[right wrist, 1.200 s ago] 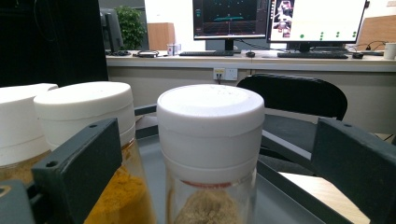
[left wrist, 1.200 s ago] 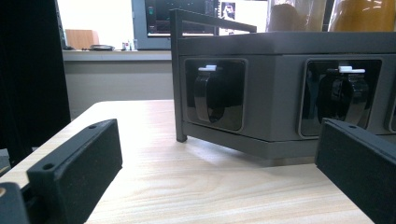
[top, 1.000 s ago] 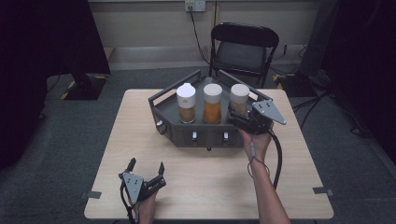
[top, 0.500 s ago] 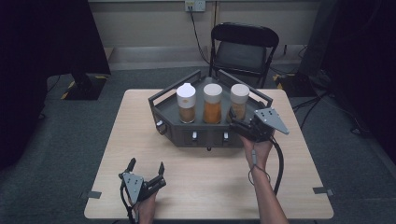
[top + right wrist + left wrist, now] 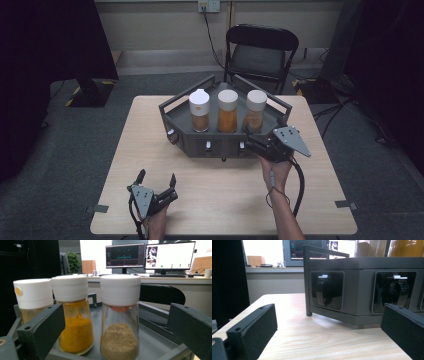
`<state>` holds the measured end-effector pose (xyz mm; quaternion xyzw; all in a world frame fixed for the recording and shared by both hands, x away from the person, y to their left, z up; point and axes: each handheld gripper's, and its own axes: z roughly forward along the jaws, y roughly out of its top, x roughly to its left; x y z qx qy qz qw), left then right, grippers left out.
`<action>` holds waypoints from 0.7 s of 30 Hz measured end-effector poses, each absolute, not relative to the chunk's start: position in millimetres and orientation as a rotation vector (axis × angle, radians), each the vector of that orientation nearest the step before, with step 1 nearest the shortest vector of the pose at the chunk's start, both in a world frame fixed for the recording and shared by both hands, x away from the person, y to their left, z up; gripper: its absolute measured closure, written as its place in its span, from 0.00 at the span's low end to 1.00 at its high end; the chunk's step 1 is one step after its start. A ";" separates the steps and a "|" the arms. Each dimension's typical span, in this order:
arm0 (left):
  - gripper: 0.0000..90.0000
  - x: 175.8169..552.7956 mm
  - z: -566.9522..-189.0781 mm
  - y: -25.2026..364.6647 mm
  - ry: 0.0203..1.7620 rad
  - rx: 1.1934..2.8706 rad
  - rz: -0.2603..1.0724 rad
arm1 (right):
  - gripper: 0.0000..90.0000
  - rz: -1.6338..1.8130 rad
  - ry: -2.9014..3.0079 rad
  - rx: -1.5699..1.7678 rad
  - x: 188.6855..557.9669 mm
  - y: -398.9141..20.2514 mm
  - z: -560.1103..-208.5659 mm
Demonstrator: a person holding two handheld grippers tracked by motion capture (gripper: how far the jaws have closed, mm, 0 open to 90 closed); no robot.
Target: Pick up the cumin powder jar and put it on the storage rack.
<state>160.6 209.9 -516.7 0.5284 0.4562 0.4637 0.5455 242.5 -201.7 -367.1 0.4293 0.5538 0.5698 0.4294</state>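
Observation:
A dark grey rack (image 5: 220, 144) stands at the back middle of the table and holds three white-capped spice jars. The left jar (image 5: 199, 111) and right jar (image 5: 256, 111) hold brownish powder; the middle jar (image 5: 227, 112) holds orange powder. My right gripper (image 5: 251, 140) is open at the rack's front right corner, level with the right jar (image 5: 120, 322), which stands between its jaws but farther off. The middle jar (image 5: 75, 325) and left jar (image 5: 32, 300) stand to one side. My left gripper (image 5: 157, 178) rests open near the table's front left, facing the rack's front wall (image 5: 362, 265).
Black clips (image 5: 323, 290) sit in recesses along the rack's front wall. A folding chair (image 5: 260, 50) stands behind the table. Bare wooden tabletop (image 5: 220, 195) lies between the rack and the front edge. Monitors (image 5: 150, 255) show on a desk far behind.
My right gripper has drawn back a little from the right jar, toward the front of the table. The left gripper has not moved.

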 end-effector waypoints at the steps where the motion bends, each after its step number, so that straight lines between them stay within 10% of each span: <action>1: 0.00 160.5 -516.7 209.9 1.082 1.254 1.100 | 0.01 1.425 1.380 1.076 241.8 -202.2 -368.6; 21: 0.00 160.5 -516.7 209.9 1.082 1.253 1.100 | 0.00 1.447 1.364 1.090 220.6 -208.7 -383.9</action>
